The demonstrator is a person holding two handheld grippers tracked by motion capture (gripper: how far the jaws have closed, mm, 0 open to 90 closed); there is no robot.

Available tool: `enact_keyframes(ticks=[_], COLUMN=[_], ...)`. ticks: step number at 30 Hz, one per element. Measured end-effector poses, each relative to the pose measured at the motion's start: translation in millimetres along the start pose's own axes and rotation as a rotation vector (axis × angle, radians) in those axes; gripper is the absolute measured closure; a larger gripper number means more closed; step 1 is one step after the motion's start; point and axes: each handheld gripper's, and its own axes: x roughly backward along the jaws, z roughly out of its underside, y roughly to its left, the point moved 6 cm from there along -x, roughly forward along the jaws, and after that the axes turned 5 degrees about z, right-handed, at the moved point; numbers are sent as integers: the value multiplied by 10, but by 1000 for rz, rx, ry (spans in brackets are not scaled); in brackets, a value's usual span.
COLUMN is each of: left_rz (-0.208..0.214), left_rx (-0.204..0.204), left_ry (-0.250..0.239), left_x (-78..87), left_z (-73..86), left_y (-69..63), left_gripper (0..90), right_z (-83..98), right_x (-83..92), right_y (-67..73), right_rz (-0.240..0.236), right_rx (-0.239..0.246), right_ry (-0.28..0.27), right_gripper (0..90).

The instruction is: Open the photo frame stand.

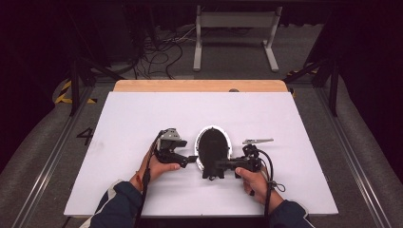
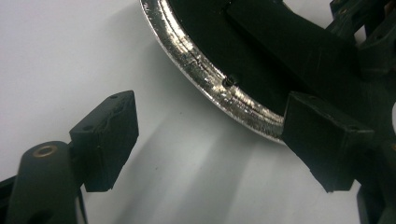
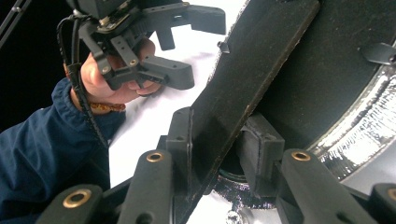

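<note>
Clamping the black strap (image 3: 254, 70) of the oval, silver-rimmed mirror (image 1: 213, 146) at the middle of the white worktop (image 1: 133, 118), our right gripper (image 3: 217, 149) has its jaws pinched on that band, we judge to keep the piece steady. Our left gripper (image 2: 210, 140) gapes wide and empty just beside the shiny rim (image 2: 205, 70), upper right of its view.

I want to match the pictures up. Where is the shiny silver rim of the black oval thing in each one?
High view: shiny silver rim around the black oval, table centre.
Left gripper view: curving from top centre to right middle.
Right gripper view: lower right edge.
Shared landmark: the black flat handle in the right gripper.
</note>
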Motion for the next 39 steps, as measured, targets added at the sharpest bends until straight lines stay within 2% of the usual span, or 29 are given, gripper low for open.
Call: enact_keyframes(ticks=[3, 4, 5, 6, 8, 9, 10, 12, 13, 14, 15, 16, 17, 20, 23, 25, 30, 33, 35, 38, 39], left_rz=[18, 19, 26, 26, 27, 36, 46, 76, 76, 106, 106, 126, 139, 149, 166, 163, 172, 187, 188, 189, 183], left_rx=[15, 9, 31, 31, 30, 17, 45, 53, 53, 41, 41, 39, 53, 54, 73, 55, 39, -8, -49, -43, -55], left_ry=[-24, -28, -38, -38, -36, -29, -32, -45, -45, -50, -50, -47, -44, -54, -70, -70, -117, -151, -148, -140, -138], left_x=[-34, -33, -41, -41, -50, -57, -68, -86, -86, -103, -103, -121, -130, -127, -129, -111, -48, 7, 14, 14, 15], left_z=[-45, -53, -57, -57, -56, -52, -45, -49, -49, -57, -57, -58, -56, -62, -75, -82, -118, -146, -158, -150, -153], left_y=[-5, 10, -4, -4, 5, 17, 3, -5, -5, -24, -24, -53, -78, -83, -123, -126, -158, -208, -221, -247, -252], left_gripper=[204, 230, 239, 241, 241, 247, 253, 273, 296, 315, 326, 335, 337, 348, 385, 398, 480, 582, 601, 601, 599], right_z=[-2, -7, -10, -10, -14, -9, -8, -6, -6, -8, -8, -10, -11, -8, -2, 5, 8, 15, 17, 19, 19], right_x=[3, 3, 5, 5, 7, 12, 15, 22, 22, 21, 21, 21, 21, 25, 32, 39, 50, 53, 58, 66, 67], right_y=[16, 28, 40, 40, 60, 69, 70, 75, 75, 83, 83, 95, 102, 112, 99, 94, 121, 112, 100, 111, 113], right_rz=[4, 8, 11, 11, 15, 13, 10, 7, 7, 8, 8, 11, 11, 9, -5, -13, -14, -3, -5, -4, -4], right_rx=[29, 46, 63, 63, 95, 100, 104, 115, 115, 137, 137, 151, 156, 165, 145, 138, 152, 148, 140, 143, 143], right_ry=[0, -1, -1, -1, -4, 0, 1, 2, 2, -3, -3, -5, -7, -10, -10, -11, -11, -11, -19, -17, -17], right_gripper=[674, 674, 675, 675, 682, 685, 688, 691, 691, 691, 691, 691, 691, 694, 702, 707, 743, 764, 774, 776, 776])
